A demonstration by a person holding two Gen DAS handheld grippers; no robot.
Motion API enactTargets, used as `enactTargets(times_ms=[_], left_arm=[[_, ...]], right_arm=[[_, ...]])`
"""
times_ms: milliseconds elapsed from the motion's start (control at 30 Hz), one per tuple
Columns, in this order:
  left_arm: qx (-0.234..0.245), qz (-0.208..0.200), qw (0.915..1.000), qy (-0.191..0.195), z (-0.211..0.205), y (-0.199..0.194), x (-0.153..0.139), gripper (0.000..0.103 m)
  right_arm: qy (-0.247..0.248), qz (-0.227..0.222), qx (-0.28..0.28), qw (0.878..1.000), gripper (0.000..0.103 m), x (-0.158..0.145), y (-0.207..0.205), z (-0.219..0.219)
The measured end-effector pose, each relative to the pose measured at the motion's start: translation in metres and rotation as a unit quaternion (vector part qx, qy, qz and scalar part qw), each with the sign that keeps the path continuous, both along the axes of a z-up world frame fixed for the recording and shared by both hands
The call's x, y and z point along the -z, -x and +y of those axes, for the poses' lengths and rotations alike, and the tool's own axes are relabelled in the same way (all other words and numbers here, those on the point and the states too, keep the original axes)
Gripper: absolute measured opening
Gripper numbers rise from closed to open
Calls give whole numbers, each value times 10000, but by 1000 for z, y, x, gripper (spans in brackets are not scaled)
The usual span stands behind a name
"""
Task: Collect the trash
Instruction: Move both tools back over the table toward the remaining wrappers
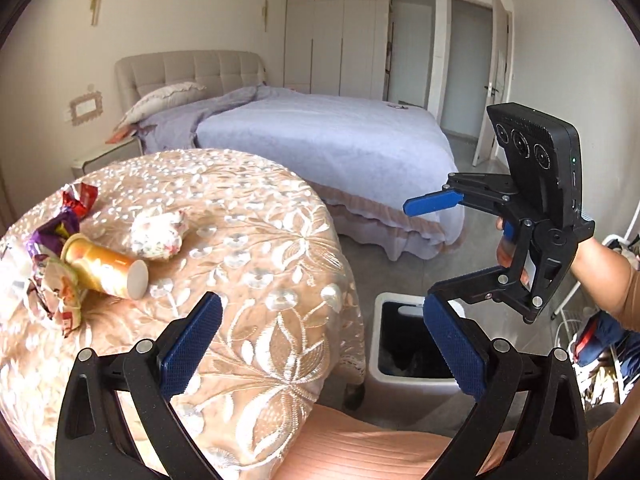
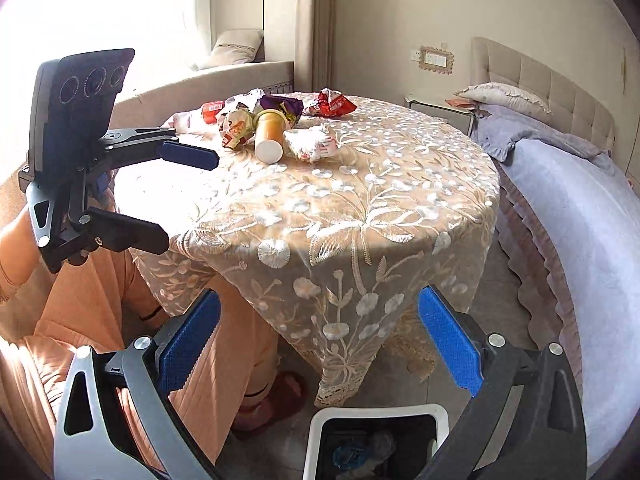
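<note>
Overhead, both grippers — left gripper (image 1: 322,344) and right gripper (image 2: 320,346) — hang spread and empty, the white trash bin (image 2: 320,416) just below the right's jaws — orange bottle (image 2: 270,135) far ahead.

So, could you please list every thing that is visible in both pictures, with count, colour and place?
Round table with embroidered beige cloth: one, centre of room.
Orange plastic bottle with white cap: one, lying on its side on the table.
Crumpled white patterned wrapper: one, beside the bottle.
Red snack wrapper: one, far table edge.
Purple snack wrapper: one, behind the bottle.
White trash bin with dark inside: one, on the floor beside the table, some trash inside.
Bed with lilac cover: one, beyond the table.
Left gripper: black with blue pads, open, empty.
Right gripper: same colours, open, empty, above the bin.
</note>
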State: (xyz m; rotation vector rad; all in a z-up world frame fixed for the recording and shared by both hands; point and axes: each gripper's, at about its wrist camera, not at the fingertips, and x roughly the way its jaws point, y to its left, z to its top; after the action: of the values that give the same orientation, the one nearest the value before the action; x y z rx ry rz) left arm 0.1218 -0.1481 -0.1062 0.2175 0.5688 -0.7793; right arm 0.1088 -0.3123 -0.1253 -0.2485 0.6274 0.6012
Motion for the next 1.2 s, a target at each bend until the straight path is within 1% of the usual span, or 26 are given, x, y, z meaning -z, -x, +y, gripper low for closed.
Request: enactTargets(times_ms=[133, 267, 400, 533, 633, 733, 933, 1000, 1100, 1200], left_arm=[[-364, -111, 9992, 84, 27, -3, -5, 99], [-822, -132, 9964, 155, 55, -14, -9, 99], [-1384, -124, 9902, 143, 83, -28, -14, 99], [-1783, -41, 9837, 214, 107, -46, -17, 99], [-1961, 10, 9802, 282, 121, -54, -20, 99], [-2137, -48, 9768, 147, 130, -62, -21, 99], [-2475, 64, 9686, -211, 143, -95, -15, 99], [-2484, 195, 9681, -266, 144, -107, -11, 99], [-2381, 401, 9699, -330, 144, -123, -5, 99], [-2342, 584, 9693, -478, 144, -140, 0, 99]], right_arm=[[-111, -74, -58, 9999, 99, -7, -14, 19], [-228, -117, -25, 9997, 99, -12, -31, 35], [-232, -145, 9, 9996, 99, -15, -52, 52], [-200, -180, -11, 9996, 99, -17, -72, 68], [-179, -195, -29, 9996, 99, -18, -85, 79], [-153, -199, -48, 9997, 99, -19, -101, 88], [99, -217, -15, 9997, 99, -15, -138, 105], [151, -91, 11, 9998, 99, -9, -152, 109], [223, 108, 0, 9997, 99, -1, -170, 112], [450, 259, -7, 9987, 99, 6, -187, 118]])
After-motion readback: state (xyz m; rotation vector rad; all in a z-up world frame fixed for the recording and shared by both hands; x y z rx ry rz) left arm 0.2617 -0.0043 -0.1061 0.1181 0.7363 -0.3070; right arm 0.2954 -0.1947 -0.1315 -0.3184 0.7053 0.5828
